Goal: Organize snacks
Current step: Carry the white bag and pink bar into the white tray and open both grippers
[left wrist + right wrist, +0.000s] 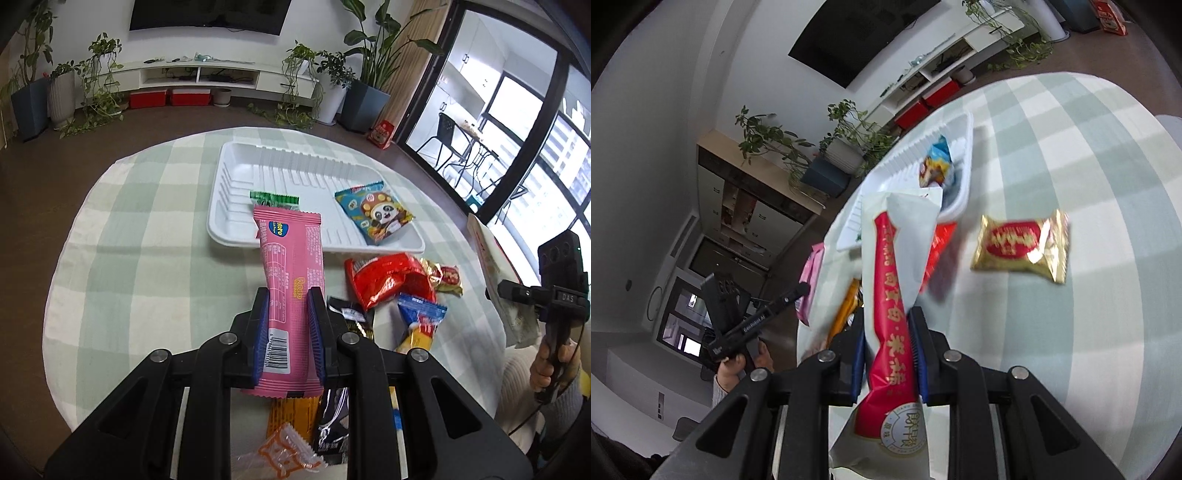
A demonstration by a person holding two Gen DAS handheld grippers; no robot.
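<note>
Both claws clamped: L claw (pixel 288 295) w/ pink packet (pixel 291 273), R claw (pixel 888 325) w/ white-red packet (pixel 894 266).

We see the right tongs (pixel 889 334) clamped on a white packet with a red band (pixel 892 295) — its top reaches toward twelve o'clock, over the white tray (pixel 967 147). In that tray lies a blue snack bag (pixel 938 166). At two o'clock a gold-and-red packet (pixel 1021 245) lies flat on the checked surface (pixel 1071 155). At nine o'clock the left tongs (pixel 798 290) hold a pink packet (pixel 810 280) — a hand (pixel 738 365) grips their handle.
</note>
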